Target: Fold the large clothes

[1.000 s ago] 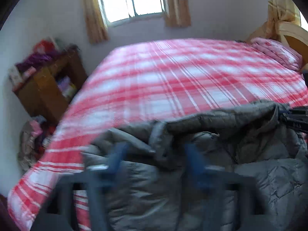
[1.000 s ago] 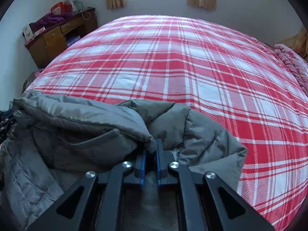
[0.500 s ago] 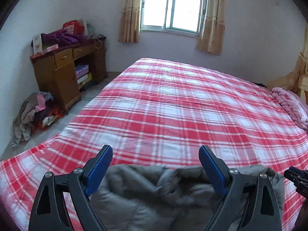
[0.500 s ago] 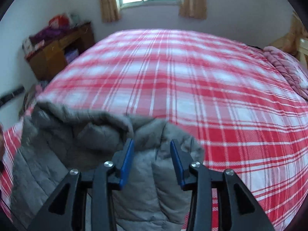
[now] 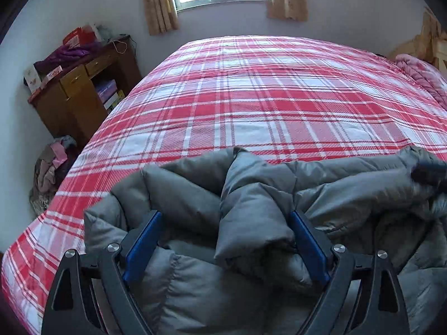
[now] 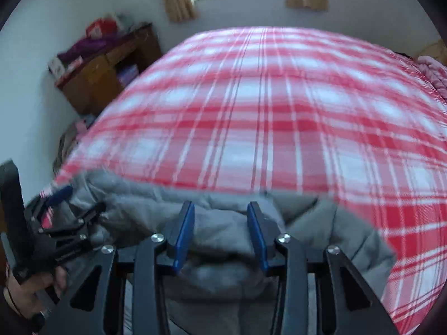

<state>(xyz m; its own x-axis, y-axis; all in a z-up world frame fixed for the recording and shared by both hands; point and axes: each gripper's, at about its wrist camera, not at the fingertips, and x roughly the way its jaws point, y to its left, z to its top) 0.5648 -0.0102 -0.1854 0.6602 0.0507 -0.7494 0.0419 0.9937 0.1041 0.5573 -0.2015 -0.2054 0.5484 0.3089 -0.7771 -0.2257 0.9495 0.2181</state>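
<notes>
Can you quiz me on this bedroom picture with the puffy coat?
1. True or false: the grey puffy coat lies on the red plaid bed.
2. The left gripper is: A) open around a coat fold, B) clamped shut on a sock.
3. What wooden furniture stands left of the bed?

Key: 1 true. 2 A; the right gripper is open too. 3 the wooden desk, piled with clutter.
</notes>
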